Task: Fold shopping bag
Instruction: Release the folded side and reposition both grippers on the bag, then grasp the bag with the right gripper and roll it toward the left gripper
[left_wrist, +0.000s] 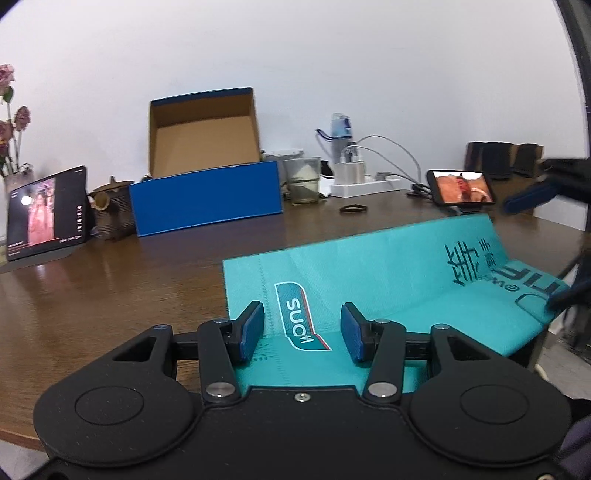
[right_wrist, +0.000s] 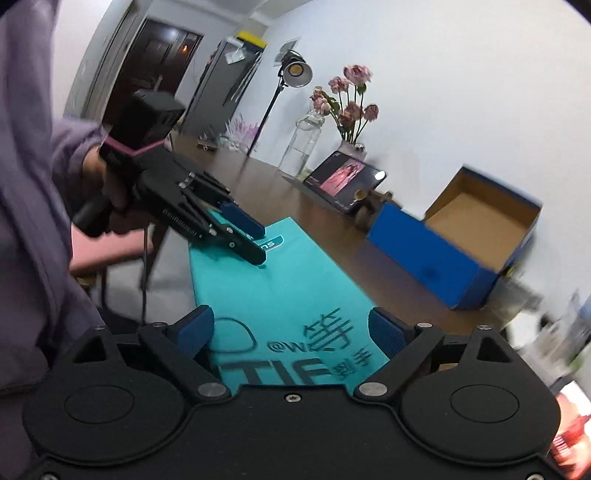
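Currently the teal shopping bag (left_wrist: 369, 280) lies folded long on the desk (left_wrist: 110, 295), left tool (left_wrist: 302, 330) and right tool (right_wrist: 291, 332) both spread wide over its opposite ends, gripping nothing.

Teal shopping bag (left_wrist: 373, 280) (dark printed lettering) lies folded flat at the table's edge.

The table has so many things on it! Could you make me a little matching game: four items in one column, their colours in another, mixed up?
Items:
1. shopping bag
2. cardboard box
3. flowers
4. power strip

Colours:
A. white
B. teal
C. pink
D. blue outside, brown inside

Pairs: 1-B, 2-D, 3-C, 4-A
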